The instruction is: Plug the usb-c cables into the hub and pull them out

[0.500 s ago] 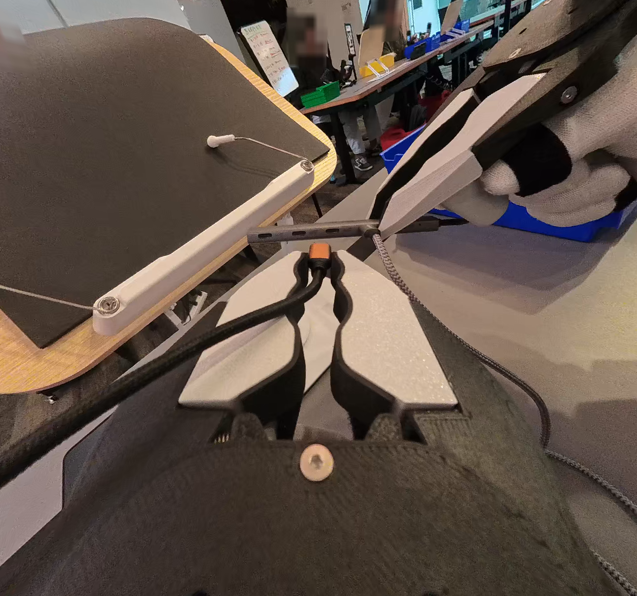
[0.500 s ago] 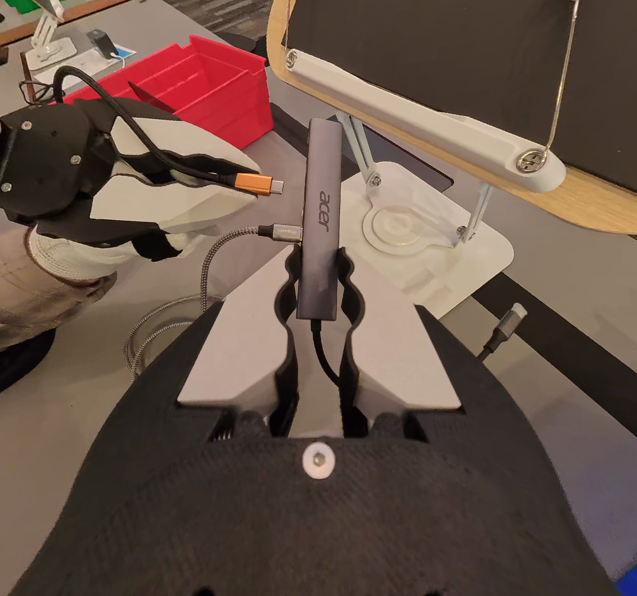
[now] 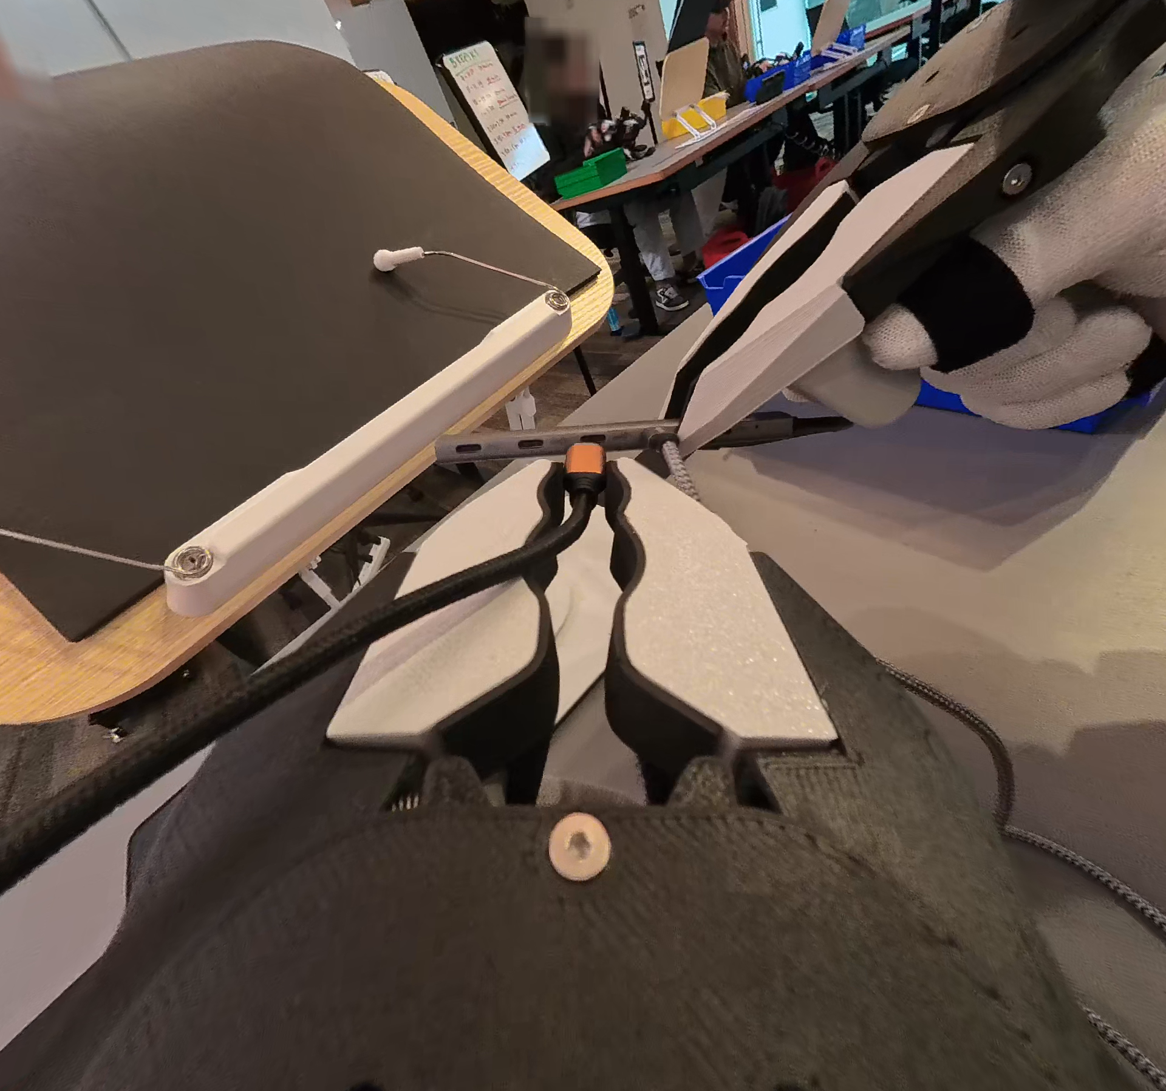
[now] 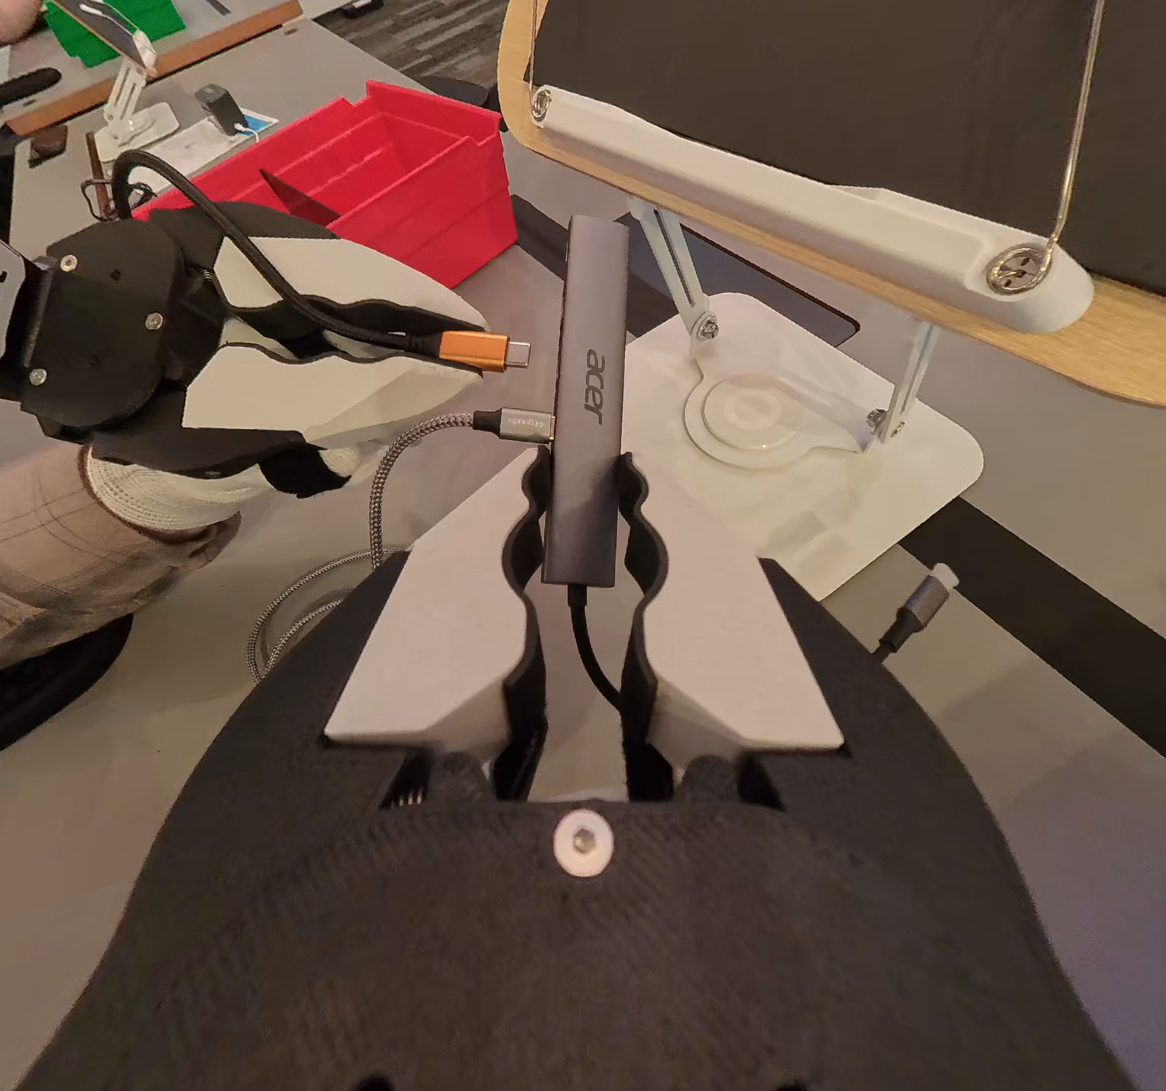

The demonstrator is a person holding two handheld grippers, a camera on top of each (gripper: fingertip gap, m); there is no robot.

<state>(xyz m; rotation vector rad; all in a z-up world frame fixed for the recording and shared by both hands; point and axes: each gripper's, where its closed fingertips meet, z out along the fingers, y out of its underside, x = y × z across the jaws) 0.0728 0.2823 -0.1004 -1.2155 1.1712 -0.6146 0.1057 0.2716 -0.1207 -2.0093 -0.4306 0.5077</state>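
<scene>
R hand-held gripper (image 4: 583,474) is clamped on the near half of the grey hub (image 4: 588,386), held off the bench (image 4: 1041,701) w/ its port edge facing left. L hand-held gripper (image 4: 482,348) is closed on the orange-collared usb-c cable (image 4: 473,351); the plug tip sits just beside the hub edge, a small gap left, not touching. Grey braided cable (image 4: 514,420) is plugged in, nearer port. Far left: red bin (image 4: 404,190), only dividers visible inside. Tilted board stand (image 4: 820,228) overhangs far right, close to the hub's far end.
</scene>
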